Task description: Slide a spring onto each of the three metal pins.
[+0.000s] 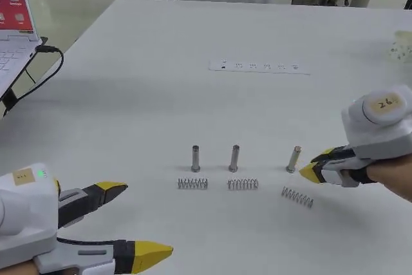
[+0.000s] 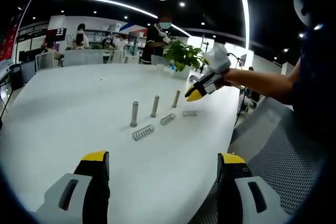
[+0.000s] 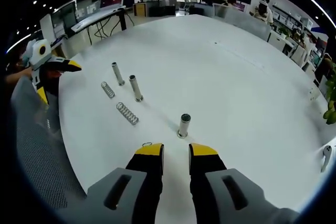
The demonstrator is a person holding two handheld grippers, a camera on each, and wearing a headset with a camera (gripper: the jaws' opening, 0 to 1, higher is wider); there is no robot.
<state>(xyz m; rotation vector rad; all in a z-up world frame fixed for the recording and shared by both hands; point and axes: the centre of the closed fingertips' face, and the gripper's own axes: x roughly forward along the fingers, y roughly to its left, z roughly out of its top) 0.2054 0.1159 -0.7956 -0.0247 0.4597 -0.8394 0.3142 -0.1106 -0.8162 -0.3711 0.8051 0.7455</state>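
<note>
Three upright metal pins stand in a row on the white table: left pin (image 1: 196, 158), middle pin (image 1: 235, 158), right pin (image 1: 294, 159). A spring lies in front of each: left spring (image 1: 192, 184), middle spring (image 1: 243, 185), right spring (image 1: 297, 197). My right gripper (image 1: 313, 167) hovers just right of the right pin (image 3: 184, 125), its jaws a narrow gap apart with nothing between them. My left gripper (image 1: 136, 220) stands wide open near the front left edge, well short of the pins (image 2: 134, 114), and holds nothing.
A laptop (image 1: 13, 37) with a black cable (image 1: 48, 72) sits at the far left edge. A white power strip (image 1: 261, 66) lies beyond the pins. A potted plant (image 2: 184, 55) stands at the table's far end, with people behind it.
</note>
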